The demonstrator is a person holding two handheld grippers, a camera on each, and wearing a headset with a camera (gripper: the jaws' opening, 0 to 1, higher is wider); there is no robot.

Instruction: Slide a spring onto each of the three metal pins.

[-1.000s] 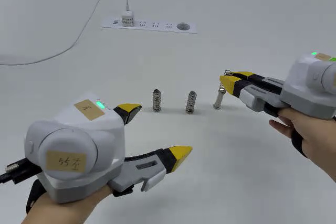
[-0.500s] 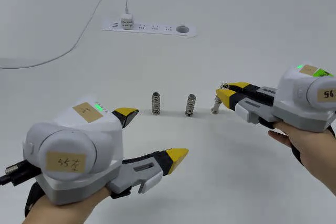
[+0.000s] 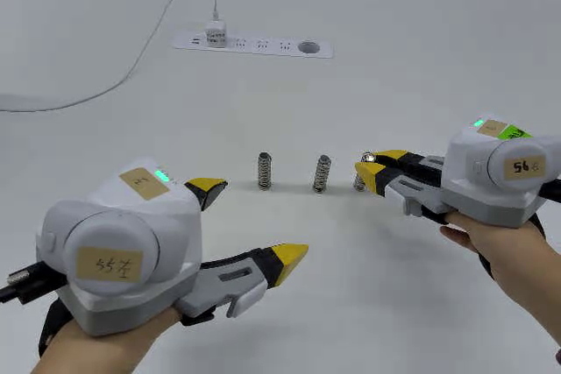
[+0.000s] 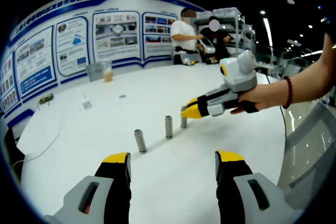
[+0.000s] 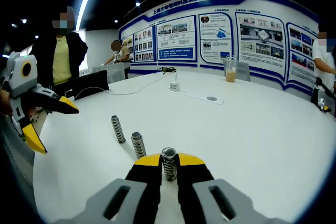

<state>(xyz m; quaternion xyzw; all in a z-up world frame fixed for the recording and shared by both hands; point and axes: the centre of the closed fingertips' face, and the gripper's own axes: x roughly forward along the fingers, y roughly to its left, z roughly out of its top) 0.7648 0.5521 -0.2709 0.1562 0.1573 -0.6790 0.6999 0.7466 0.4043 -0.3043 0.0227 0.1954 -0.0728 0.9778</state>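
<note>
Spring (image 5: 169, 168), right gripper (image 5: 169, 159) lower now

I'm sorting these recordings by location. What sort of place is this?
Probably a company showroom or exhibition hall rather than a workshop: blue-and-white display boards line the curved wall, people stand around, and the work sits on a large white table with a power strip.

Yellow-tipped black fingers (image 3: 289, 257), silver springs (image 3: 265, 171), white table (image 3: 394, 85), white power strip (image 3: 254, 44), green lights (image 3: 162, 176)
</note>
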